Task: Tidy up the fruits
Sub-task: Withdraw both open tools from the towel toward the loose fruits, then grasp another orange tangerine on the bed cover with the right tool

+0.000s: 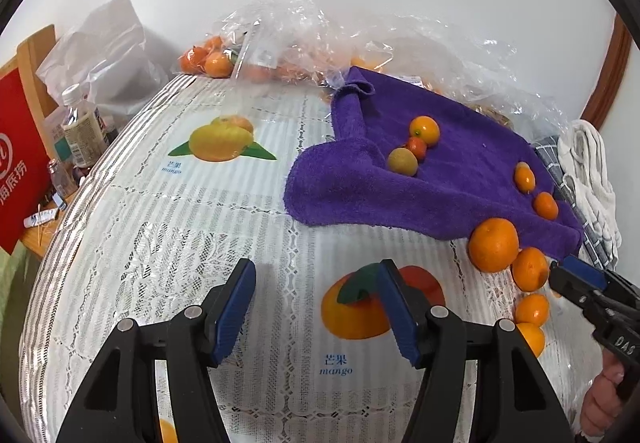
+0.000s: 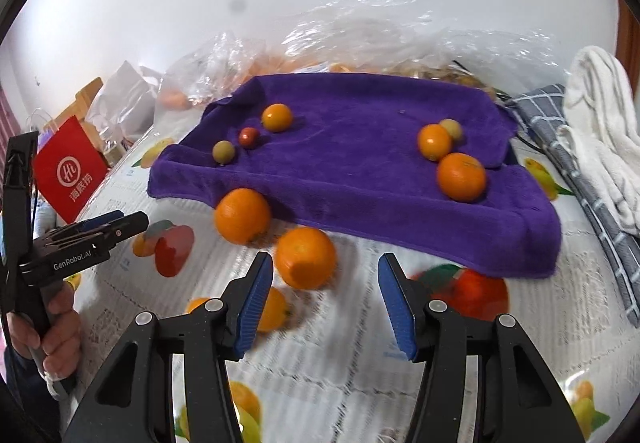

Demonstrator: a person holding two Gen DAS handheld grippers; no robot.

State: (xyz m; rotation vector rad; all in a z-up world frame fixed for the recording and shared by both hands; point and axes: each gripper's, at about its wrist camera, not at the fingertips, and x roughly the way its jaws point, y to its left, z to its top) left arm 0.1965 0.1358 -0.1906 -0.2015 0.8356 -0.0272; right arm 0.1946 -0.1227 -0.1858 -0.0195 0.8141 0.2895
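Observation:
A purple towel (image 1: 440, 179) (image 2: 360, 171) lies on the fruit-print tablecloth. An orange (image 2: 277, 117), a small red fruit (image 2: 249, 137) and a greenish one (image 2: 223, 151) sit at the towel's left. Two more oranges (image 2: 461, 177) and another greenish fruit rest at its right. Loose oranges lie in front of the towel (image 1: 494, 245) (image 2: 242, 215). My right gripper (image 2: 326, 263) (image 1: 562, 269) is open, and one orange (image 2: 306, 257) (image 1: 530, 269) lies just beyond its tips, near the left finger. My left gripper (image 1: 316, 271) (image 2: 134, 219) stands open over bare cloth.
Crumpled clear plastic bags (image 1: 280, 39) holding more oranges line the back. A red paper bag (image 1: 16, 171) and bottles (image 1: 82, 123) stand off the table's left edge. White cloth (image 2: 600, 131) and a grey checked cloth (image 2: 560, 147) lie at the right.

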